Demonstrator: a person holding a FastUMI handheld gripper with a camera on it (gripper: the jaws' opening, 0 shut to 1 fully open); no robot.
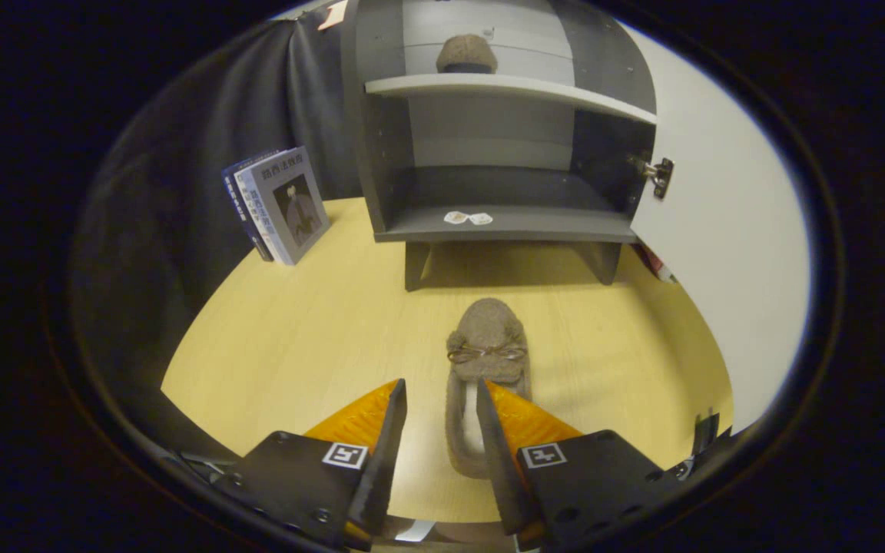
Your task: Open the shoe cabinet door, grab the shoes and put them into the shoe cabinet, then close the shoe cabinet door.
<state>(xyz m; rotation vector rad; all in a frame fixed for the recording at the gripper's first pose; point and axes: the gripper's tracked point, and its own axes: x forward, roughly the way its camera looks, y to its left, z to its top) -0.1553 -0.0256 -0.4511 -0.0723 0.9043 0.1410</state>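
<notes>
While the tool [442, 399] gapes open, a fuzzy slipper [486, 361] lies between its fingers.

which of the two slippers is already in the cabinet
The slipper on the upper shelf of the open cabinet. The other slipper lies on the wooden floor, between the open gripper's fingers.
</notes>
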